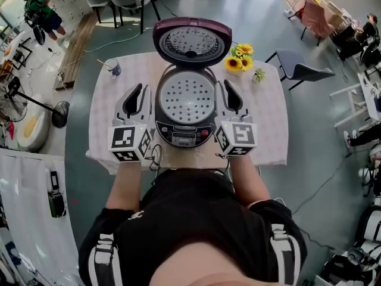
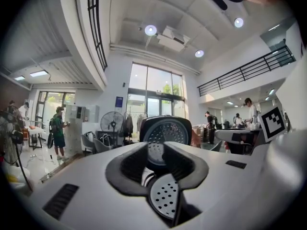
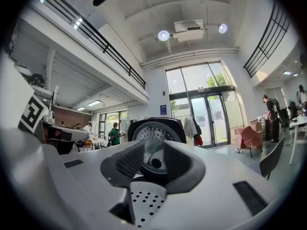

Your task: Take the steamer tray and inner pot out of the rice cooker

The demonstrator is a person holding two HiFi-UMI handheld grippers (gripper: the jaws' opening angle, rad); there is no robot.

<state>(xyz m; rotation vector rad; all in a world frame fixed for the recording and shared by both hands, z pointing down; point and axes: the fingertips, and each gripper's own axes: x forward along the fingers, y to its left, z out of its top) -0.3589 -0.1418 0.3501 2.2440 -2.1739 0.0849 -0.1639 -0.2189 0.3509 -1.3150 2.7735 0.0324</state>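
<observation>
The rice cooker (image 1: 184, 133) stands on the table with its lid (image 1: 191, 40) raised at the back. The round perforated steamer tray (image 1: 186, 97) lies in its mouth and hides the inner pot. My left gripper (image 1: 143, 88) flanks the cooker's left side, my right gripper (image 1: 228, 87) its right side. Both point level toward the lid. In the left gripper view the jaws (image 2: 157, 150) stand slightly apart, framing the lid (image 2: 165, 131), with the tray (image 2: 164, 195) showing low in the gap. The right gripper (image 3: 153, 147) shows the same: a narrow gap, lid (image 3: 156, 131) ahead, tray (image 3: 144, 200) below. Neither holds anything.
The table (image 1: 268, 118) has a pale cloth. Sunflowers (image 1: 240, 57) stand right of the lid and a mug (image 1: 113, 68) sits at the back left. A chair (image 1: 300, 70) is off the right side, and a floor fan (image 1: 59, 113) stands to the left.
</observation>
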